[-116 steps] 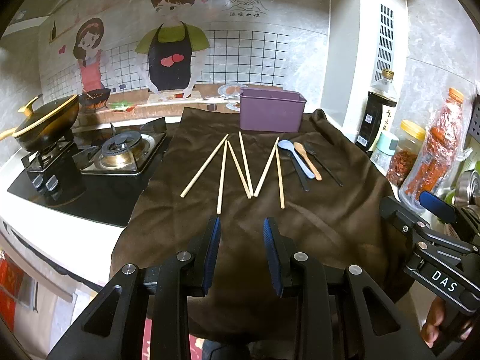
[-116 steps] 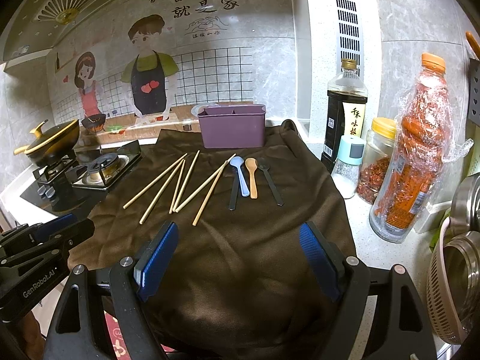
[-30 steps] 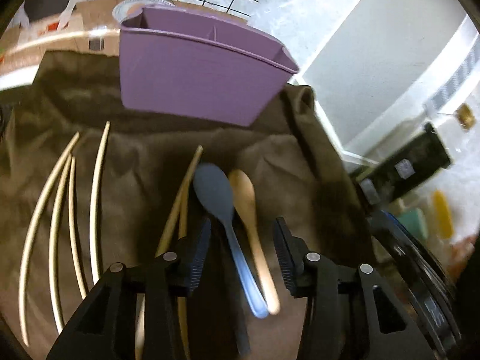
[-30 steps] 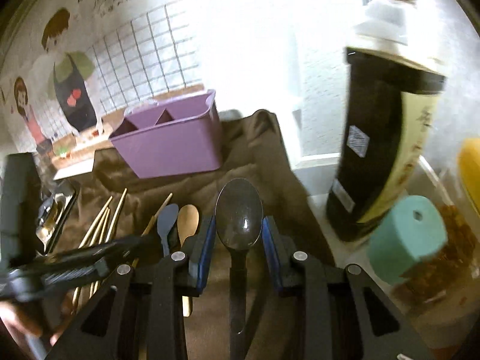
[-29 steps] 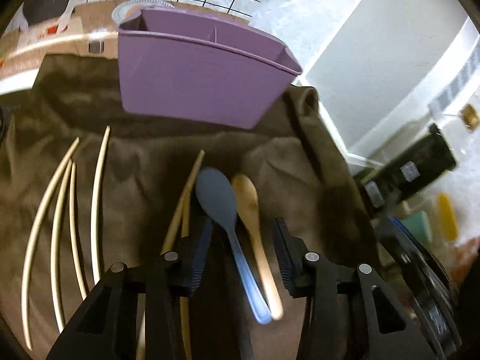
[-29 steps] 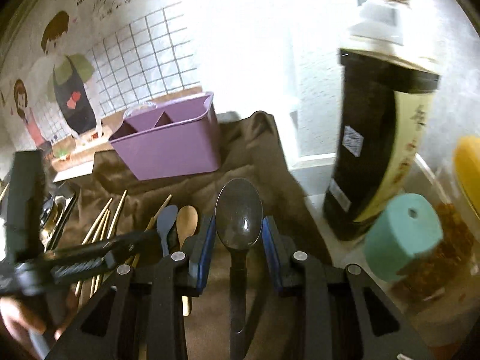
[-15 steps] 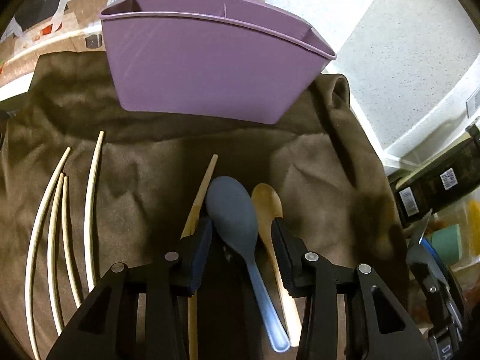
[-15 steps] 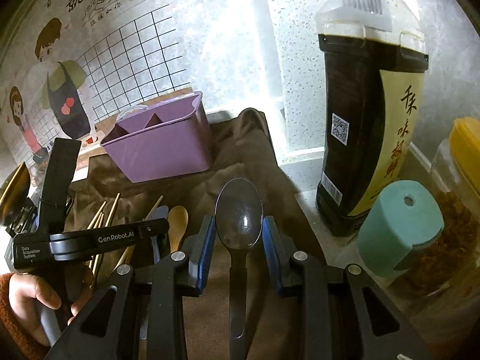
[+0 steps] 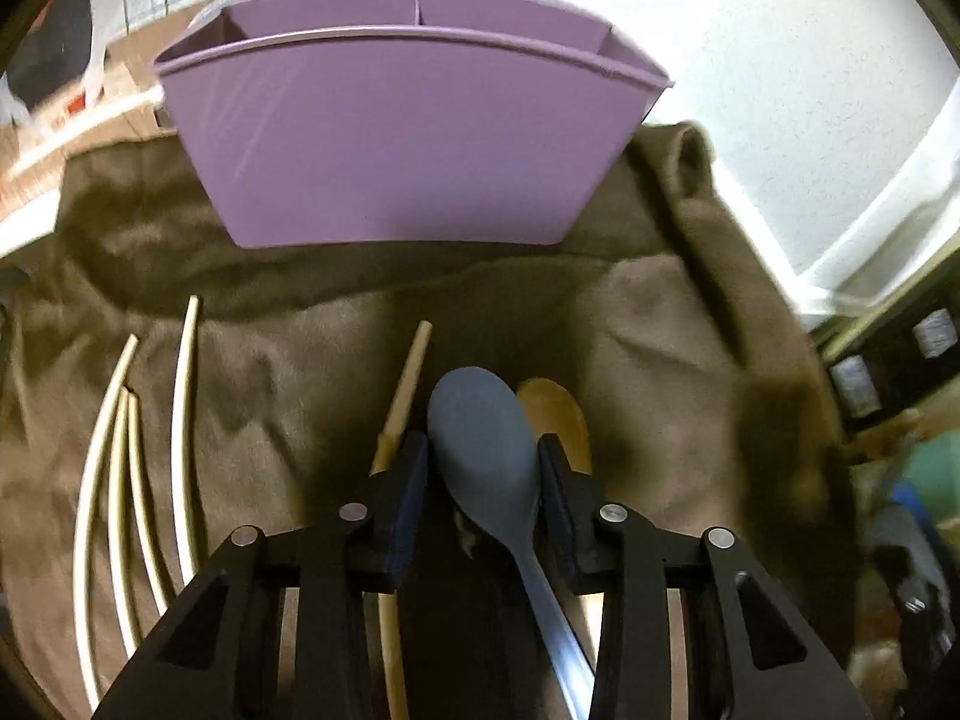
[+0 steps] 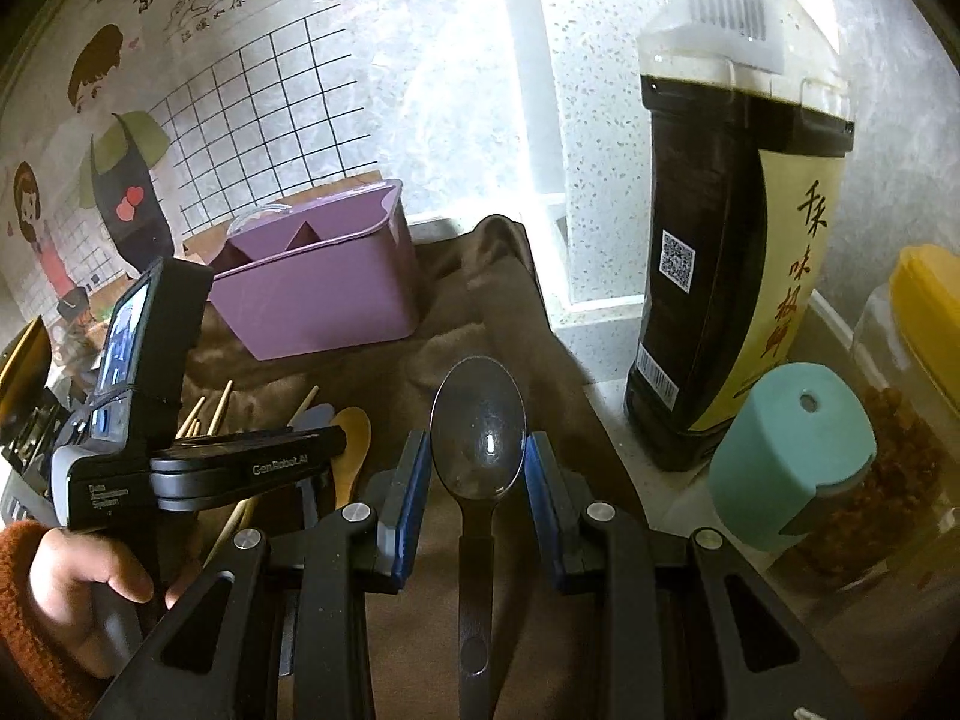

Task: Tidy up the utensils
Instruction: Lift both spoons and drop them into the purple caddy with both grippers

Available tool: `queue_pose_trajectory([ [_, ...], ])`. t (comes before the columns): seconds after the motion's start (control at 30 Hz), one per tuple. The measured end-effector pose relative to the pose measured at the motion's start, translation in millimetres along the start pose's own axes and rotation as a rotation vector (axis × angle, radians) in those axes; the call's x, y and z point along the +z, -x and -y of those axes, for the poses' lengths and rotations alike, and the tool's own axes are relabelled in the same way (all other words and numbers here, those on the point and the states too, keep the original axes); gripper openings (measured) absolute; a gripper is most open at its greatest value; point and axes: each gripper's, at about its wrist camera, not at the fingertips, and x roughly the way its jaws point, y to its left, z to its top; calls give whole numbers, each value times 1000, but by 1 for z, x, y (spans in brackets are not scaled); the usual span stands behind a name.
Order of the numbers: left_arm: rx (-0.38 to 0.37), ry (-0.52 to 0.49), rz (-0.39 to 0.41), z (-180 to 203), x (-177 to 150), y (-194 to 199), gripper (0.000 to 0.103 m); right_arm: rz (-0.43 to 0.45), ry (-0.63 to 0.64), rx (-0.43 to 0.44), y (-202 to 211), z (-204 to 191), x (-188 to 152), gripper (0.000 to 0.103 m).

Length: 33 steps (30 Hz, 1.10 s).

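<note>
**Blue spoon between closing pads, black spoon gripped**

Blue-grey plastic fills the middle of the left wrist view: the blue spoon (image 9: 483, 450) lies on the brown cloth (image 9: 660, 324) with its bowl between the pads of the left hand-held gripper (image 9: 483, 483). Those jaws are closing around the bowl; the right pad looks to be at the bowl's edge, while a thin gap seems to remain on the left, though the picture is too soft there to be sure. Just beside the blue spoon, on its right, lies the wooden spoon (image 9: 558, 414), partly under the right finger. A chopstick (image 9: 408, 378) runs along the left finger, and three more chopsticks (image 9: 180, 420) lie further left on the cloth. The purple utensil holder (image 9: 396, 144) stands upright at the far edge of the cloth, its divided compartments showing at the top.

In the right wrist view, the right hand-held gripper (image 10: 478, 471) pinches the black spoon (image 10: 478, 426) by the sides of its bowl, the handle running back between the fingers. A hand (image 10: 78, 588) in an orange sleeve holds the left tool low at the left. On the bench to the right stand a dark sauce bottle (image 10: 732, 276), a teal-capped shaker (image 10: 792, 444) and a yellow-lidded jar (image 10: 918, 360).
</note>
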Motion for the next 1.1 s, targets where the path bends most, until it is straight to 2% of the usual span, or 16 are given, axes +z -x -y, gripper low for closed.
queue_pose_trajectory([
  [0.07, -38, -8, 60, -5, -7, 22, 35, -6, -12, 42, 4, 2, 0, 29],
  [0.23, -64, -71, 199, 2, -21, 71, 32, -12, -21, 92, 10, 0, 2, 29],
  [0.63, -35, -100, 328, -20, -36, 140, 31, 18, 58, 66, 17, -33, 12, 29],
  [0.73, -34, -111, 361, -21, -32, 156, 31, 28, 78, 59, 20, -39, 20, 29],
  [0.83, -37, -146, 451, -19, -8, 190, 31, 99, 85, 68, 37, -46, 51, 29],
  [0.93, -30, -183, 578, -16, 32, 236, 31, 215, 108, 85, 64, -57, 97, 29],
  [1.0, -2, -205, 669, -15, 62, 263, 31, 323, 140, 92, 86, -70, 138, 29],
  [1.1, 61, -235, 752, -17, 93, 276, 31, 408, 169, 77, 92, -86, 180, 29],
])
